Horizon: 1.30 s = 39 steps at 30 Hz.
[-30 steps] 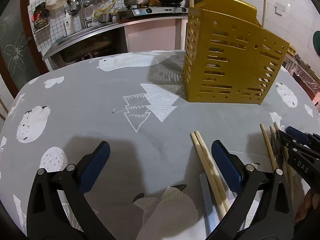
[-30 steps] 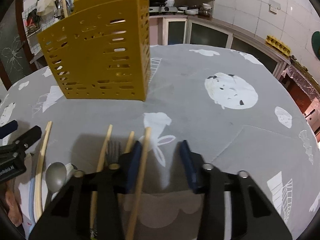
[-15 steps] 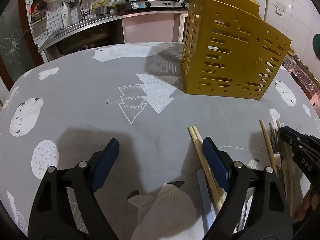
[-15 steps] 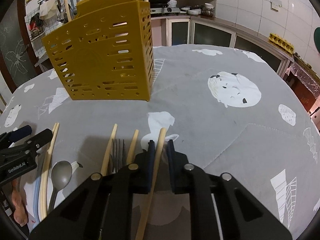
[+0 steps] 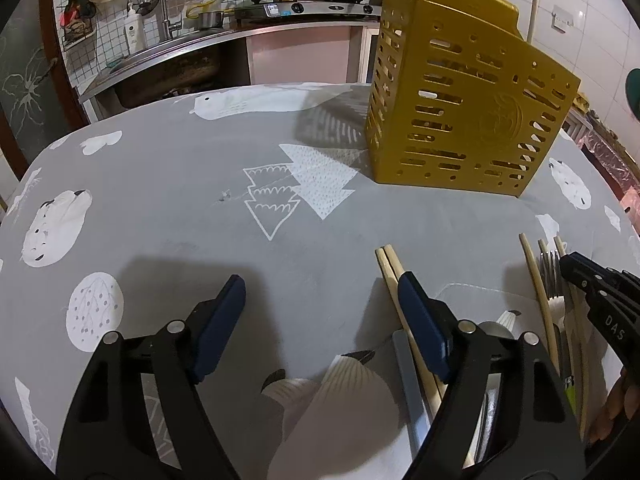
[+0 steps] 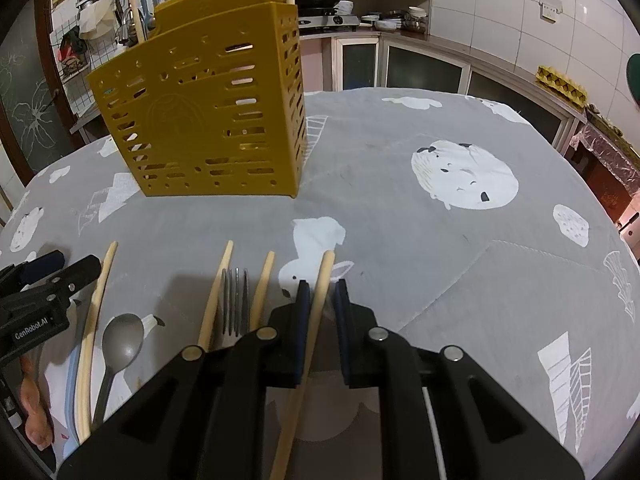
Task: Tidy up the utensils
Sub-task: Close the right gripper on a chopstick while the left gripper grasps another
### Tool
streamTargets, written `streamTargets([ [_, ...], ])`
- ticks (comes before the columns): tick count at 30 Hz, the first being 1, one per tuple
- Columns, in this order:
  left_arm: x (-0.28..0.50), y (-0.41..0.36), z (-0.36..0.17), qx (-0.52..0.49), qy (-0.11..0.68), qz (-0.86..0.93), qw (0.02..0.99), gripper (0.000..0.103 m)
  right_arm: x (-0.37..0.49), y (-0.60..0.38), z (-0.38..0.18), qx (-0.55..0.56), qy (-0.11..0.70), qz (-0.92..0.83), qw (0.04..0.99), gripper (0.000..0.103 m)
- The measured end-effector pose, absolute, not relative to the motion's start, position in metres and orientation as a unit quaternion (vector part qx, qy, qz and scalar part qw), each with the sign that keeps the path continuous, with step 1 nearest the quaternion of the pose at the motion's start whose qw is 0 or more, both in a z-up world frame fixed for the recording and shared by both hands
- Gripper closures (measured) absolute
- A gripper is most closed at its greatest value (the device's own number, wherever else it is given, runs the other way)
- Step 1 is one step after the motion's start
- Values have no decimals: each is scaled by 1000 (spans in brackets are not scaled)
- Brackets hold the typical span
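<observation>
The chopstick (image 6: 316, 320) lies on the worktop (image 6: 400, 216), rightmost in a row of utensils, and sits between the pads of the right gripper (image 6: 320, 296); those jaws have just been closing, from a clear gap beside the stick a second ago to narrow and clamped on it now; so the pick is made, and what I judge remains is the lift and the drop into the caddy (image 6: 200, 120), which stands upright well beyond the row with two sticks already poking from its top; to the left of the held stick lie another chopstick, a fork (image 6: 236, 300), more chopsticks and a spoon (image 6: 122, 340), all still on the cloth; the left gripper (image 5: 320, 300) has also been closing a little but stands wide with only bare cloth between its pads, its right pad just beside a pair of chopsticks (image 5: 390, 268); it holds nothing
</observation>
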<state>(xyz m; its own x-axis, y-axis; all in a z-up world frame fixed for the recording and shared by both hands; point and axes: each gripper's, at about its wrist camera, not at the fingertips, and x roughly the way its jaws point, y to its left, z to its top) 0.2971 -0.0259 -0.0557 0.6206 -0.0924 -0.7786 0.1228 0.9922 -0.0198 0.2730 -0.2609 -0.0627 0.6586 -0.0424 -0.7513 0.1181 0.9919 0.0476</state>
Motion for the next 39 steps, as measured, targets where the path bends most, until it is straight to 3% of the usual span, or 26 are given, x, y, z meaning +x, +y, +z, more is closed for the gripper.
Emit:
streamTargets([
  [11,292,-30,-55,24,433,-65,899,27,268,-261,-63,46,410,-46,910,90],
  [16,292,-35,-56,28,438,-70,896,34,268,-261,-63,45,410,-46,910,90],
  [23,296,-43,-58,36,446,-77,891,36,269,-261,-63,48,412,-47,909,90],
  [26,300,-50,-58,42,448,-77,890,43,272,-261,-63,50,413,-48,908,90],
  [34,307,-67,-54,48,461,-85,882,83,284,-263,-62,59,419,-55,905,91],
  [39,304,-79,-54,73,456,-87,883,94,284,-265,-61,66,417,-54,905,94],
])
